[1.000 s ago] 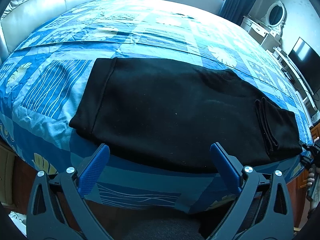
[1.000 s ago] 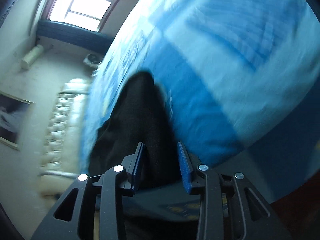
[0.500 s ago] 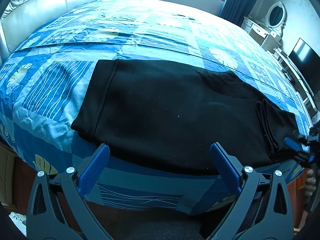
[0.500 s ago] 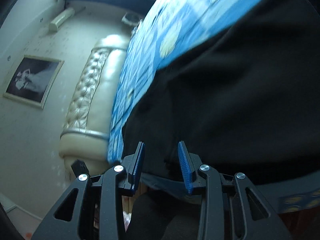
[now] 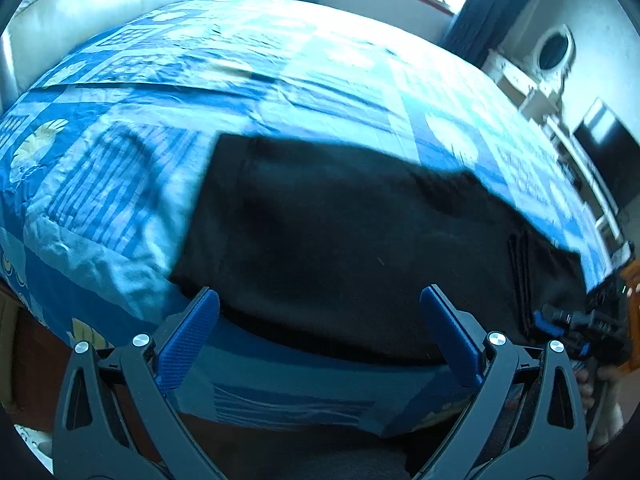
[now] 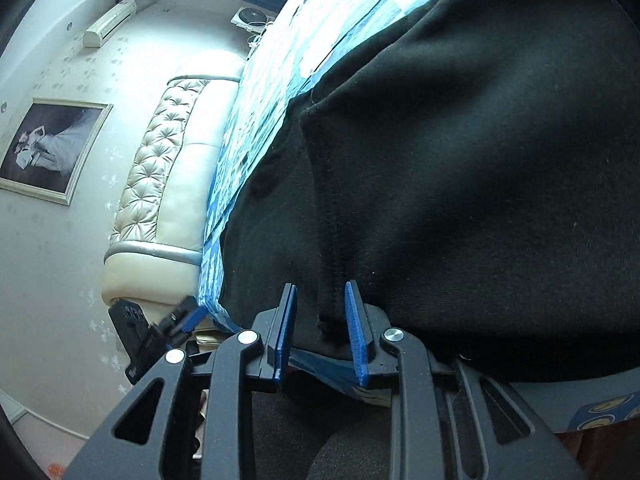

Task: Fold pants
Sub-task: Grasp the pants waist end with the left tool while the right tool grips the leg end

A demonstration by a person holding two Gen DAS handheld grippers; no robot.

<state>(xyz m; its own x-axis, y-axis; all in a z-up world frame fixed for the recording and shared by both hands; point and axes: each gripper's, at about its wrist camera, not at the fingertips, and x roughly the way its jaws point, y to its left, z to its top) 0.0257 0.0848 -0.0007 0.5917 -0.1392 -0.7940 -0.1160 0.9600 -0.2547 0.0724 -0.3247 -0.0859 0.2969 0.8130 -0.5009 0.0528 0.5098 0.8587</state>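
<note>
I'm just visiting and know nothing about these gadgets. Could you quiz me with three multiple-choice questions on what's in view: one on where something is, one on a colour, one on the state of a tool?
1. Where do the pants lie?
A. on the floor
B. on the bed, near its edge
C. over a chair

2. What colour are the pants?
A. black
B. red
C. white

3. How does the left gripper stand?
A. clamped on the pants
B. shut on nothing
C. wide open, short of the pants

Answers: 1 B, they lie flat on the blue patterned cover; 2 A, the cloth is black in both views; 3 C, its blue fingers are far apart with no cloth between them.
</note>
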